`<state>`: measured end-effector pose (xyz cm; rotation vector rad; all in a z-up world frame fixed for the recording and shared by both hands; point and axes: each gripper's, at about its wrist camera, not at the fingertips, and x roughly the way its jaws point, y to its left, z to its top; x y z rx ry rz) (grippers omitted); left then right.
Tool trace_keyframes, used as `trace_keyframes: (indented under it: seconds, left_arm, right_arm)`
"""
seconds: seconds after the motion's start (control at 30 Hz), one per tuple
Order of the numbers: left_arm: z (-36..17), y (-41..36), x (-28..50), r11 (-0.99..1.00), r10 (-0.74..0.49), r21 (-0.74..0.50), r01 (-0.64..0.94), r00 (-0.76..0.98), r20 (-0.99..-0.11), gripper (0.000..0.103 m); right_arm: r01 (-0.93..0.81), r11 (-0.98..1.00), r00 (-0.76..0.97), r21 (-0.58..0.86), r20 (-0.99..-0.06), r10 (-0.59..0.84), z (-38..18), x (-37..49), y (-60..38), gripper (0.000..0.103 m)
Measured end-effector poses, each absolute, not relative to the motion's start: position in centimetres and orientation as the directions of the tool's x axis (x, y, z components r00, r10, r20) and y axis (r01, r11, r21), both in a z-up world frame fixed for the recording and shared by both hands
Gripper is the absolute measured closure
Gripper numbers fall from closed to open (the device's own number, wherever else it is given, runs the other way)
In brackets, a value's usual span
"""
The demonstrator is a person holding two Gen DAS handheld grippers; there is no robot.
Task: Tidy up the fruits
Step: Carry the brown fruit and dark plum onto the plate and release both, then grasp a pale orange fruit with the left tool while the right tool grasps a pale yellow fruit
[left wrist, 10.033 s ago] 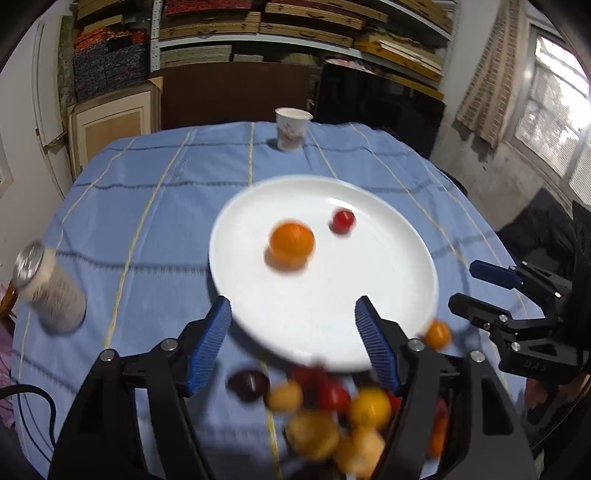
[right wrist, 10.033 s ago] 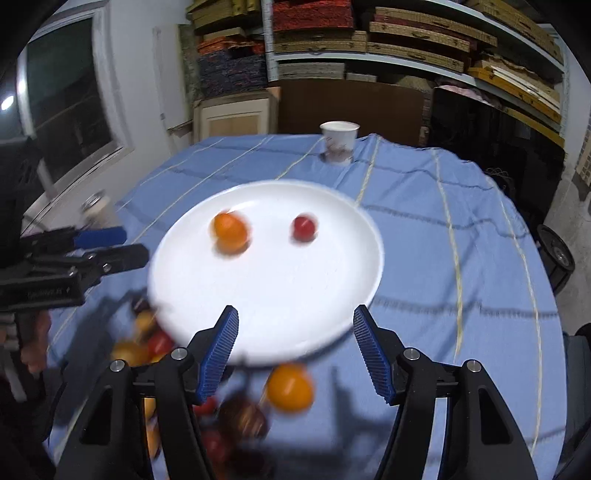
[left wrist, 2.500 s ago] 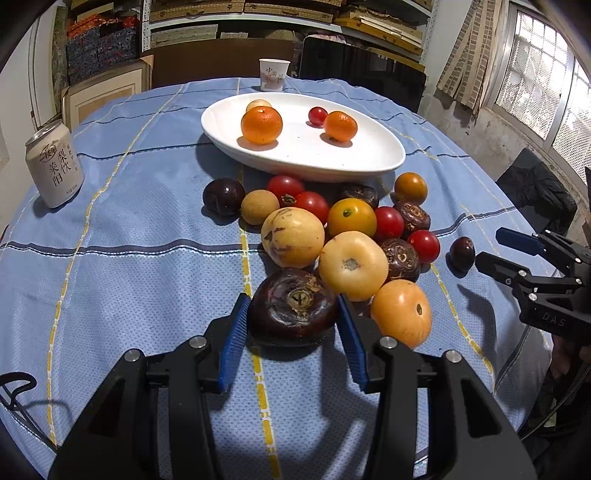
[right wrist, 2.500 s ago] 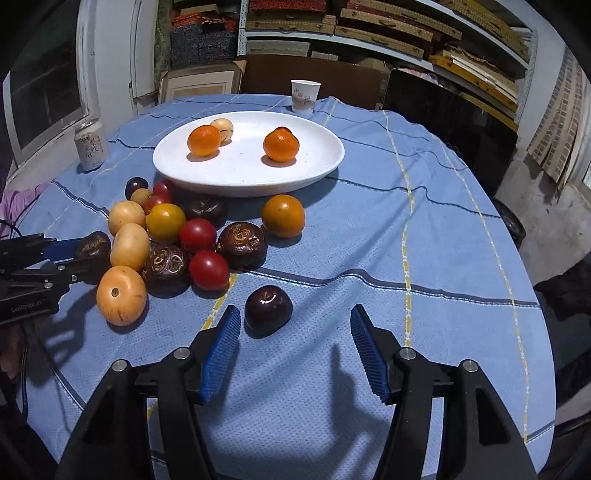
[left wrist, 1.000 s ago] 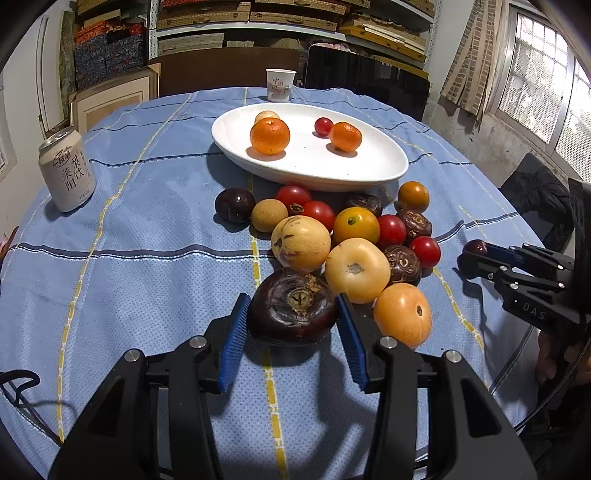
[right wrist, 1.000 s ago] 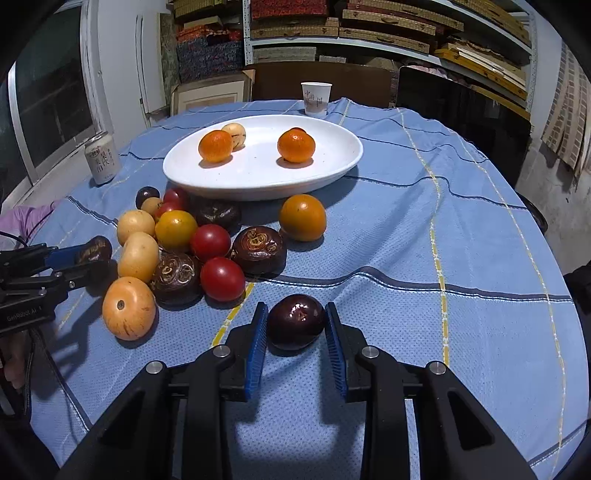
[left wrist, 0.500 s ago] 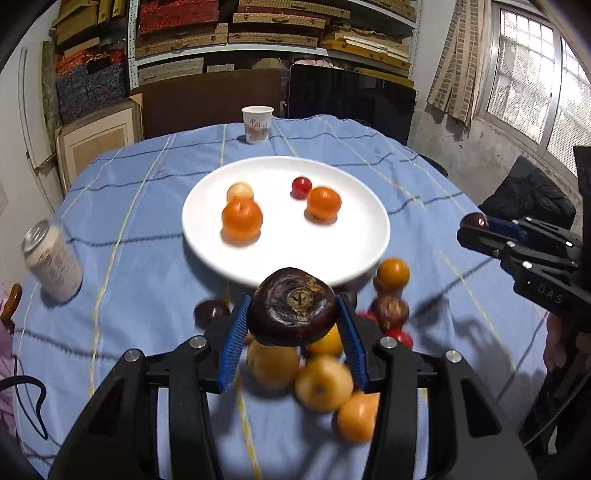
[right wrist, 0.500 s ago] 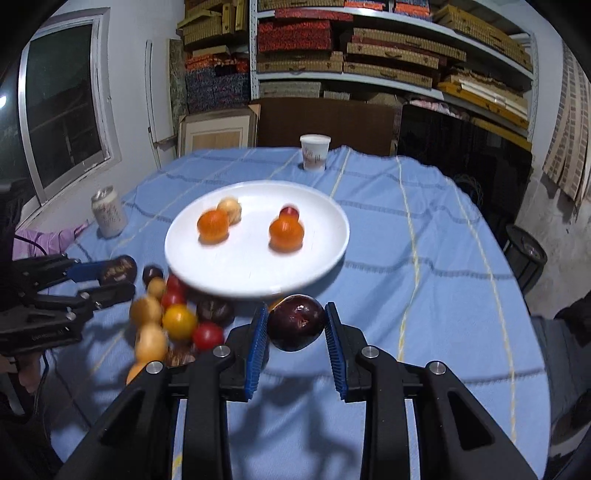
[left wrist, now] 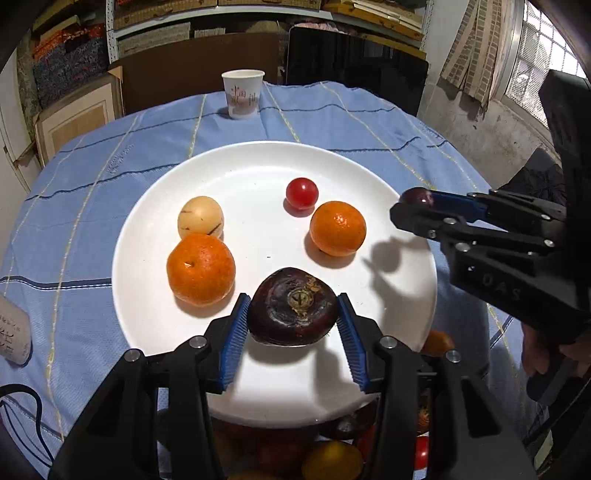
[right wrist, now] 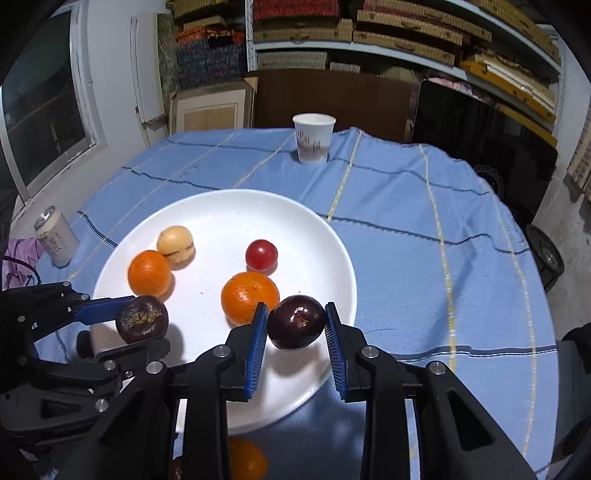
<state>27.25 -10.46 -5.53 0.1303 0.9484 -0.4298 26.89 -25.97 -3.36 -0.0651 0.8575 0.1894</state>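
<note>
**Two dark fruits held over the plate**

I work at a round table under a blue checked cloth (right wrist: 406,229), with packed shelves (right wrist: 369,26) behind and a window (left wrist: 535,55) to my right. One paper cup (left wrist: 242,94) stands at the far edge, one can (right wrist: 55,240) at my left. The white plate (left wrist: 258,387) carries four fruits: two oranges (left wrist: 200,269), one red tomato (left wrist: 301,193) and one pale round fruit (left wrist: 200,218). My left gripper (left wrist: 291,332) clamps a wrinkled dark fruit (left wrist: 293,306) above the plate's near side. My right gripper (right wrist: 295,332) grips a smooth dark plum (right wrist: 296,321) over the plate's right edge. More fruit lies on the cloth below the plate.
</note>
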Motion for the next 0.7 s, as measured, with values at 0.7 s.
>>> trace_keyframes:
  seconds: [0.7]
  left_arm:
    - [-6.0, -4.9, 10.6, 0.879, -0.272, 0.058, 0.473, 0.598, -0.754, 0.027]
  right_arm:
    - [-0.139, 0.981, 0.664, 0.133, -0.723, 0.192, -4.9, 9.4, -26.0, 0.044]
